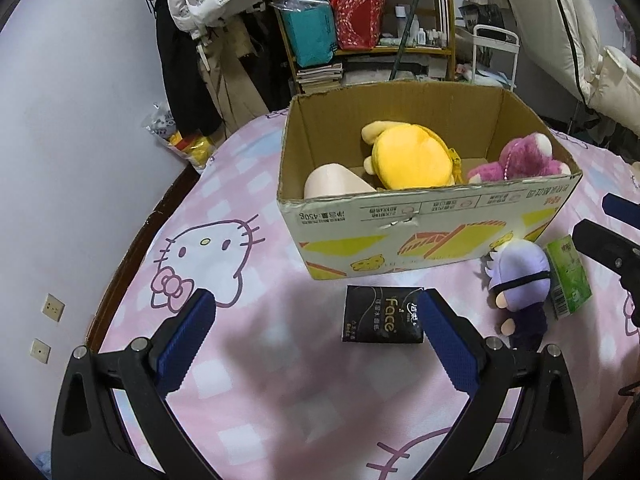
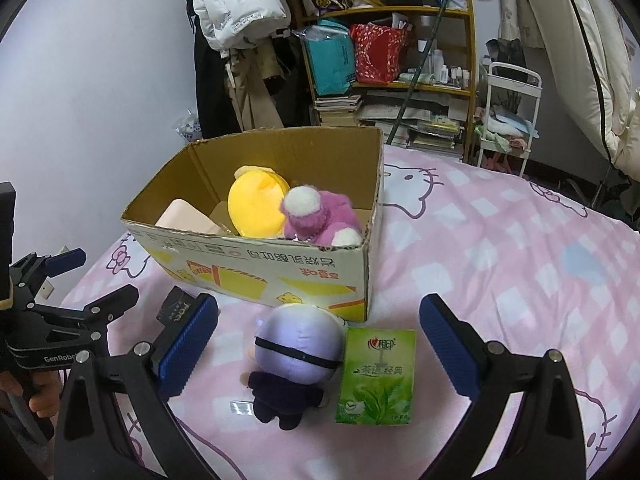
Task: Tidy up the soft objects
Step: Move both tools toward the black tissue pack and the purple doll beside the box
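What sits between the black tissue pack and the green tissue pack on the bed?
The purple-headed plush doll lies between the black pack and the green pack, touching the green one; left wrist view.

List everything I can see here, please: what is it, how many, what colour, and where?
cardboard box: 1, brown with yellow print, on the bed, open
yellow plush: 1, yellow, inside the box
pink plush bear: 1, magenta and white, inside the box, right of the yellow plush
beige soft item: 1, pale peach, inside the box at its left end
purple-haired doll: 1, lilac head, dark body, on the bed in front of the box
green tissue pack: 1, green, beside the doll
black tissue pack: 1, black, on the bed
bedsheet: 1, pink check with cat print
shelf: 1, wooden, behind the bed
left gripper: 1, black with blue pads, open
right gripper: 1, same colours, open
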Demonstrator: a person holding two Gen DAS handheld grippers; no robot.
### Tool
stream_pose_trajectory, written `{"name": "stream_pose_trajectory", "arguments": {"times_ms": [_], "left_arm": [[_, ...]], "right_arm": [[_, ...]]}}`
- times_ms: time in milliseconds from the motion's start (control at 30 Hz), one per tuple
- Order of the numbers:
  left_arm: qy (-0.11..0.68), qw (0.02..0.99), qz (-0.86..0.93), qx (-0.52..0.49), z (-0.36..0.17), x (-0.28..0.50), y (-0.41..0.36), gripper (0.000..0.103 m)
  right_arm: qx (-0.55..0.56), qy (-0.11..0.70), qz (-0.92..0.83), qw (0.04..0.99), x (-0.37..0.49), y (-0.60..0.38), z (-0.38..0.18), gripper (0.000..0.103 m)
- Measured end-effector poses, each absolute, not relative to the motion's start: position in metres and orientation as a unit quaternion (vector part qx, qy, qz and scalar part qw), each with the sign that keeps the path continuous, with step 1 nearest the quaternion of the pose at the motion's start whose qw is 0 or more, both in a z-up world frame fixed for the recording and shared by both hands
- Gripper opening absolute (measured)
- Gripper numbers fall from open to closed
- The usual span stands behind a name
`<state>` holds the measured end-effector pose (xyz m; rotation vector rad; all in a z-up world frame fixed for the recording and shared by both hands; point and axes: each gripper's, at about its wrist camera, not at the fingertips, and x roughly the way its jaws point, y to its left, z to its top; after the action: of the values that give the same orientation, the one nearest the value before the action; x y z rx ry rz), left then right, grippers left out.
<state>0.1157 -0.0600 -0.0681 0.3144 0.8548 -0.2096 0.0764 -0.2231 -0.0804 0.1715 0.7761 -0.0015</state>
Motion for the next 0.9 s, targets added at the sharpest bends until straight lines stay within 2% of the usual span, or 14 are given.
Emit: {"name": "stream_pose_trajectory", "arguments": {"times_ms": [900], "left_arm": [[0.479, 0.854, -0.131, 0.155, -0.112, 0.139, -0.088, 0.099]], "right_arm": [[0.103, 0.436, 0.024, 0.894, 0.11, -0.219, -0.119, 0.103]]}}
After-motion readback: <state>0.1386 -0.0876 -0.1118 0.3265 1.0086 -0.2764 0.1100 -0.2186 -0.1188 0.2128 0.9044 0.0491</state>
